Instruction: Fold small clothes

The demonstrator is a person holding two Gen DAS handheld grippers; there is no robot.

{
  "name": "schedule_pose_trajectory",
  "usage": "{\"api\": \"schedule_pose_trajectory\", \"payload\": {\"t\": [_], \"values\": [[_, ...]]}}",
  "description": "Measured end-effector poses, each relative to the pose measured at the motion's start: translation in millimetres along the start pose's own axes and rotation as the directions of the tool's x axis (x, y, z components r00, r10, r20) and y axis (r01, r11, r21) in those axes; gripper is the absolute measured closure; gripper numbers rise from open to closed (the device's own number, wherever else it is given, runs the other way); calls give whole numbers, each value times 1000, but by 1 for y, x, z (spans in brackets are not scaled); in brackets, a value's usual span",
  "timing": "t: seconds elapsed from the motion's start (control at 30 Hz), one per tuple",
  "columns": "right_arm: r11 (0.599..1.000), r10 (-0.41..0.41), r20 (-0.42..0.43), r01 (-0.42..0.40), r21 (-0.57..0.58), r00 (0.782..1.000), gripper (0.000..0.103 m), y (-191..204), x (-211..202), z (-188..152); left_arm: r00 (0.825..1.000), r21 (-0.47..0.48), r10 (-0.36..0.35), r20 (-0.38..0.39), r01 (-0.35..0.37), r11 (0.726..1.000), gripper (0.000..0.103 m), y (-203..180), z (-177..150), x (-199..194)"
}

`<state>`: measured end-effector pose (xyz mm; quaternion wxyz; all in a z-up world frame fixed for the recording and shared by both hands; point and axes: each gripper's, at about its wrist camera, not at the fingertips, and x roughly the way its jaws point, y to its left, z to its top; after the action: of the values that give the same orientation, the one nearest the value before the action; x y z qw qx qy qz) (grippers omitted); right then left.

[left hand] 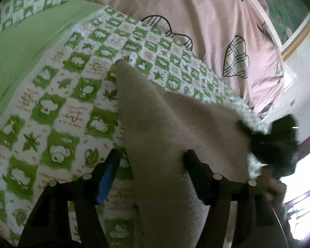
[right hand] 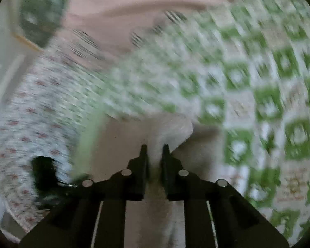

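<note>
Black fingers (left hand: 115, 165) of the left gripper (left hand: 153, 161) are seen spread wide in the left wrist view, one of them lined with a blue pad. Between them a beige fleecy garment (left hand: 165, 124) is draped, its cloth running past the inner side of the other finger; it is not pinched, and the fingers are released. The garment's pointed end is laid on a green-and-white checked quilt (left hand: 51, 95) spread on the bed. A pink cover with plaid hearts (left hand: 206, 20) is seen behind the quilt. The right gripper (left hand: 279, 144) shows as a dark blurred shape at the garment's far edge.

Much blur is found in the right wrist view. The right gripper (right hand: 154, 150) is clenched on a fold of the beige garment (right hand: 171, 128), which is bunched just beyond the fingertips. The checked quilt (right hand: 258, 82) lies beyond.
</note>
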<state>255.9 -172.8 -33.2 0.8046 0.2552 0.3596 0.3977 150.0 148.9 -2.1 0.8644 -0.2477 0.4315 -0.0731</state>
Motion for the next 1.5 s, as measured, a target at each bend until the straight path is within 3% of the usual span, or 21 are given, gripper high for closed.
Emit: {"api": "schedule_pose_trajectory", "payload": {"t": [0.07,0.17,0.2,0.33,0.43,0.57,0.77,0.9,1.17,1.23,1.27,1.33,1.4,1.5], "values": [[1000,-23,23,23,-1,999,92,-2,-9,-4,999,21,38,-9,-38,999,42,0,-1,5],[987,-153,-57,156,47,987,92,-27,5,-11,998,41,69,-12,-69,997,42,-1,-1,12],[983,-161,-83,167,73,983,92,-38,10,-14,997,50,82,-9,-81,995,42,-3,-2,12],[977,-167,-86,177,120,982,88,-45,3,-18,992,95,123,7,-124,988,43,-15,-8,-2],[979,-170,-67,176,100,983,85,-31,-21,-22,994,118,106,22,-108,987,43,-20,-23,-24],[985,-171,-42,172,5,984,57,2,-59,-46,997,166,61,37,-66,984,43,-28,-60,-60],[992,-123,-77,119,-50,989,57,26,-99,-105,1000,231,12,0,-12,973,43,-36,-125,-95],[988,-140,-109,131,-82,984,57,35,-103,-131,1000,266,18,-20,-12,964,42,-40,-164,-101],[981,-173,-148,158,-108,974,57,37,-84,-141,987,262,159,2,-154,953,45,-34,-177,-75],[982,-175,-151,161,-100,973,63,36,-81,-143,985,227,174,7,-171,959,58,-29,-174,-71],[982,-177,-158,163,-95,971,77,36,-78,-144,985,210,170,6,-167,963,64,-28,-174,-70],[983,-169,-168,155,-94,971,93,37,-75,-144,982,179,189,23,-190,965,81,-26,-175,-69],[986,-139,-131,125,-113,982,96,47,-81,-142,975,147,209,73,-218,965,90,-27,-177,-76],[989,10,-12,-11,-146,1000,97,67,-110,-137,965,104,243,101,-253,962,92,-26,-179,-82]]}}
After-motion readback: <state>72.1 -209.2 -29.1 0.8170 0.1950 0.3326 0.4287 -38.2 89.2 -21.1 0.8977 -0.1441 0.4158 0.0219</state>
